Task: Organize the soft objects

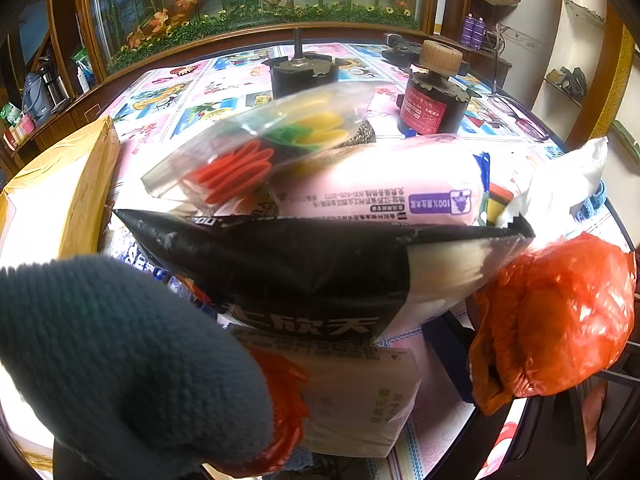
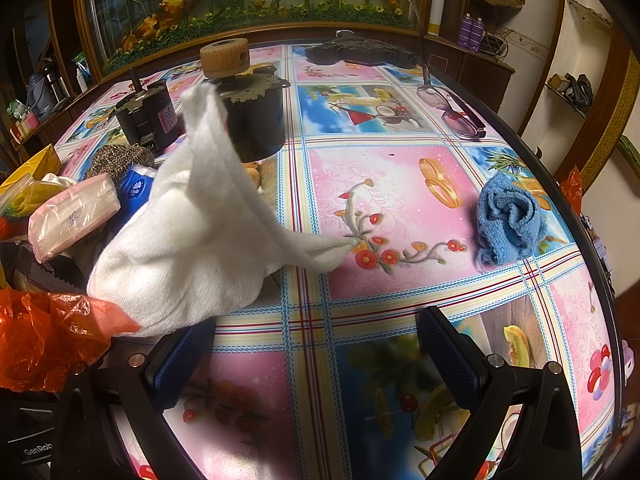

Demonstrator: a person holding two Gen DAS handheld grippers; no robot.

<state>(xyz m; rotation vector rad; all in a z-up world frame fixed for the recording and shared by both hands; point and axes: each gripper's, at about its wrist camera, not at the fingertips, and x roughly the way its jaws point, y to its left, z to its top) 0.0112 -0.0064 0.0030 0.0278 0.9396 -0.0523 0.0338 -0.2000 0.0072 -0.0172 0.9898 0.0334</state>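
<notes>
In the left wrist view a pile of soft goods fills the frame: a black-and-white plastic bag [image 1: 320, 264], a pink tissue pack [image 1: 384, 184], a clear bag of red, green and yellow pieces [image 1: 256, 148], a beige pack [image 1: 352, 396] and an orange plastic bag [image 1: 556, 320]. A grey knit glove with an orange cuff [image 1: 120, 360] hides the left gripper's fingers. In the right wrist view my right gripper [image 2: 316, 356] is open and empty above the tablecloth. A white cloth [image 2: 192, 232] lies just ahead of its left finger [image 2: 180, 360]. A blue knit cloth [image 2: 508, 216] lies to the right.
Two black motors [image 2: 256, 120], one with a wooden pulley [image 2: 224, 58], stand at the back of the round table [image 2: 400, 200]. Purple glasses [image 2: 452, 112] and a dark metal part [image 2: 360, 54] lie far right. A yellow taped carton [image 1: 56, 192] sits left.
</notes>
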